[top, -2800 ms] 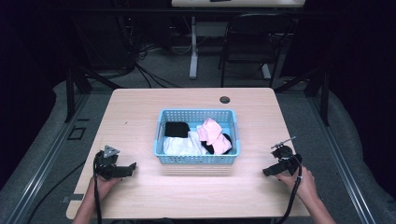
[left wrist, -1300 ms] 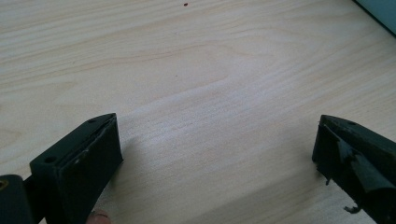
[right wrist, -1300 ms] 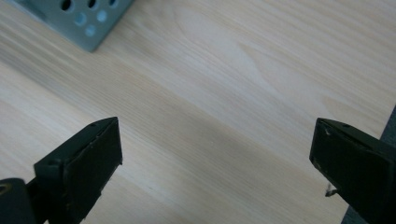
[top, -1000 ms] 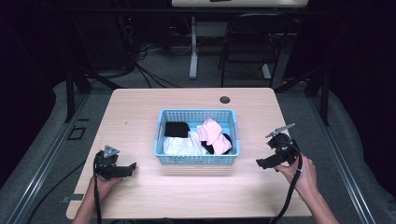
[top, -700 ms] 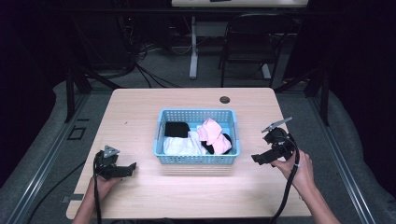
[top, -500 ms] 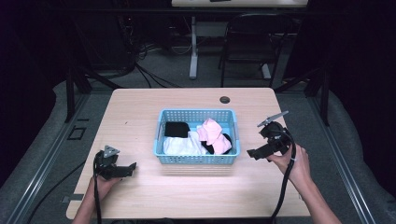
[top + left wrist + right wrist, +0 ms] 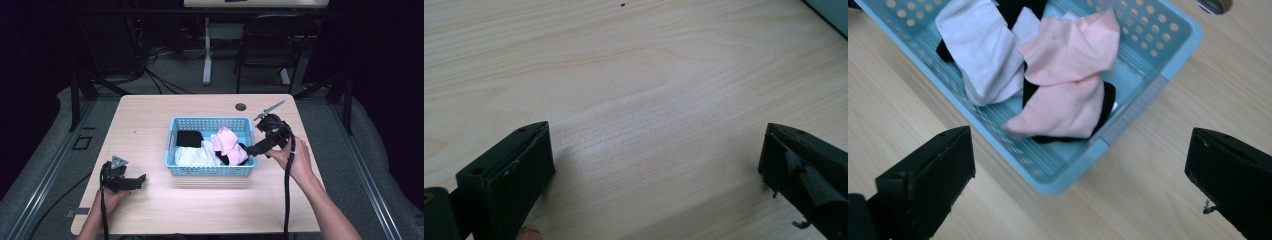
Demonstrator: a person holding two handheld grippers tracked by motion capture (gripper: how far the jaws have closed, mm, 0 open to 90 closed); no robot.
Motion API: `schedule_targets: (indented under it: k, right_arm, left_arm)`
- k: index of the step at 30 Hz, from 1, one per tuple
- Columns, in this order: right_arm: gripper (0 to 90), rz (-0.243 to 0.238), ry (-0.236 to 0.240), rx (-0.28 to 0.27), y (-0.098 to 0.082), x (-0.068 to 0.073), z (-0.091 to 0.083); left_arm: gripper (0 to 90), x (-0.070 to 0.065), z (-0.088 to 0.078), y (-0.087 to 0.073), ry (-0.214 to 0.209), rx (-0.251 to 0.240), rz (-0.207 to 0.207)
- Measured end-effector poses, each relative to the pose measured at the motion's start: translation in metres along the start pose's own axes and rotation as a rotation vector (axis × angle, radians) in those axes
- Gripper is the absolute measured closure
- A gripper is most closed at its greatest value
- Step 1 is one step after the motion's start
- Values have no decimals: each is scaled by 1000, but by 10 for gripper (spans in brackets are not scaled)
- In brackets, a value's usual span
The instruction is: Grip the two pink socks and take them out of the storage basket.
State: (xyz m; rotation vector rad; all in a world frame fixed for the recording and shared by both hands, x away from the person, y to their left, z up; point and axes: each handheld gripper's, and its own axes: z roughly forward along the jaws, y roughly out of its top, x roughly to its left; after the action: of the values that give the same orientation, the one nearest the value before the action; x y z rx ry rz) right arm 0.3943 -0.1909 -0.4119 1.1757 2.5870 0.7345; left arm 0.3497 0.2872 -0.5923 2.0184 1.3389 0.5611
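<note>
I am reaching for the clothes in the blue basket in the middle of the bench. My right tongs hang at the basket's 3 o'clock corner, with the jaws spread wide and nothing between them. In the right gripper view the pink cloth lies just ahead, on top of a black cloth, with a white cloth beside it at 10 o'clock. From above, the pink cloth sits in the right half of the basket, touching the white cloth.

My left tongs rest low on the bench at 8 o'clock from the basket, well apart from it. Their jaws are wide too, holding nothing, with bare wood between them.

I think this is the reach step. Next I should tip the right tongs down over the rim, put one jaw on each side of a pink fold, and squeeze. I must not catch the basket wall.
</note>
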Motion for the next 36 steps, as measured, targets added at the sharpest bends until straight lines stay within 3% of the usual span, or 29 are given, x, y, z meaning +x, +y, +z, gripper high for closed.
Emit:
schedule_targets:
  k: [7, 17, 24, 36]
  right_arm:
    - [0, -14, 30, 42, 27, 8, 28]
    - [0, -11, 60, 90, 50, 12, 68]
    - [0, 27, 59, 115, 55, 7, 93]
    - [0, 15, 42, 195, 66, 10, 130]
  left_arm:
    - [12, 0, 0, 0, 0, 0, 0]
    - [12, 0, 0, 0, 0, 0, 0]
    - [12, 0, 0, 0, -1, 0, 0]
    - [13, 0, 0, 0, -2, 0, 1]
